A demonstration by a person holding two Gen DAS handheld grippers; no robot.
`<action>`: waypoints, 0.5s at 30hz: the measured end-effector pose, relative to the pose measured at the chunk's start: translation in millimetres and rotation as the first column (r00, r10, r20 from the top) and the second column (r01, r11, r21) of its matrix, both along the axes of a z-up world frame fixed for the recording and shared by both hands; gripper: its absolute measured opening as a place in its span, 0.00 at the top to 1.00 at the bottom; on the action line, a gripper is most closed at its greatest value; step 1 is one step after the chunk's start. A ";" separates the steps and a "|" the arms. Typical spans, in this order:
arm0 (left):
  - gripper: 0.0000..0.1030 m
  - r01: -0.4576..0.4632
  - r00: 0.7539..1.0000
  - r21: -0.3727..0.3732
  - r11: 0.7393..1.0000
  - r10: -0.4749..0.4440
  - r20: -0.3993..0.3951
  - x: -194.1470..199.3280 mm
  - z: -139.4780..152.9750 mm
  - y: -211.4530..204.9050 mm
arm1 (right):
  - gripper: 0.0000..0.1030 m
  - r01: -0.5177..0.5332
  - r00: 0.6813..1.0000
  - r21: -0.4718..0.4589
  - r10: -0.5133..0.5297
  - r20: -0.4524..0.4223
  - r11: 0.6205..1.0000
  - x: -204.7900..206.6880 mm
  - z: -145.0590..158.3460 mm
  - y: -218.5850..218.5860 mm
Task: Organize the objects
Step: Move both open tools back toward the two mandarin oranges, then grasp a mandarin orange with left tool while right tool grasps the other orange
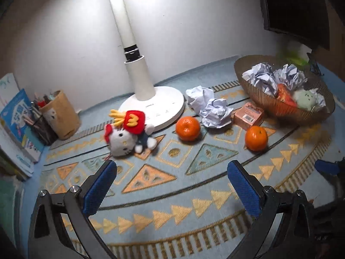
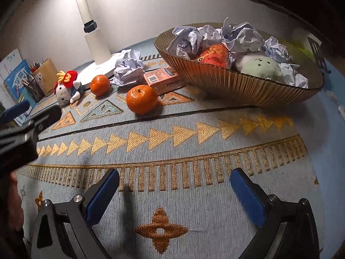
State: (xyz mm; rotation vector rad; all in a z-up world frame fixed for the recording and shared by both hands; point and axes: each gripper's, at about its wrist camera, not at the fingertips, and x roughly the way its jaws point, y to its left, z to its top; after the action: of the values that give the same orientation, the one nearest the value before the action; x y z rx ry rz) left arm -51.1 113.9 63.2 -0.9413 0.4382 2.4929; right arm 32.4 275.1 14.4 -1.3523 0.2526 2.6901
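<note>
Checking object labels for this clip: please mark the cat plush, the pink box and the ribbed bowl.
cat plush (image 1: 120,139), left wrist view, on its white face.
pink box (image 1: 248,116), left wrist view, on its top face near the barcode.
ribbed bowl (image 2: 237,86), right wrist view, on its outer wall.

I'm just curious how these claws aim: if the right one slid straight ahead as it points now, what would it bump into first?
Probably the nearer orange: beyond the open right gripper lies only bare cloth until that fruit, though depth is hard to judge and it could slip past toward the pink box.
</note>
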 end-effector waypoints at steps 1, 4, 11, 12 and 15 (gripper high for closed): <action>0.01 0.029 0.999 0.023 0.999 -0.030 0.019 -13.0 -3.8 4.6 | 0.03 0.005 1.000 0.017 -0.005 0.001 1.000 0.2 0.4 -2.0; 0.03 0.055 0.998 0.015 0.998 -0.056 0.043 -44.7 -20.5 17.9 | 0.12 0.011 1.000 0.016 -0.011 -0.004 1.000 -0.4 1.1 -2.3; 0.05 0.142 0.989 -0.022 0.990 -0.141 0.044 -72.4 -39.1 33.0 | 0.25 0.058 0.997 -0.147 -0.064 -0.042 0.987 -27.7 10.5 12.6; 0.05 0.154 0.988 -0.033 0.988 -0.153 0.036 -74.7 -39.5 35.2 | 0.27 0.042 0.999 -0.131 -0.045 -0.026 0.991 -39.2 11.8 7.4; 0.18 0.184 0.981 -0.025 0.983 -0.182 0.066 -85.7 -43.0 38.6 | 0.32 -0.018 1.000 -0.196 0.018 -0.001 0.980 -69.4 12.6 -3.4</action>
State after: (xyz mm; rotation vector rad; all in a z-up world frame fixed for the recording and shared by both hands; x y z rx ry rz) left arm -136.8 152.5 20.1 -0.9441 0.5194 2.2912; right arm -37.0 271.8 27.0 -1.4113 0.5212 2.7405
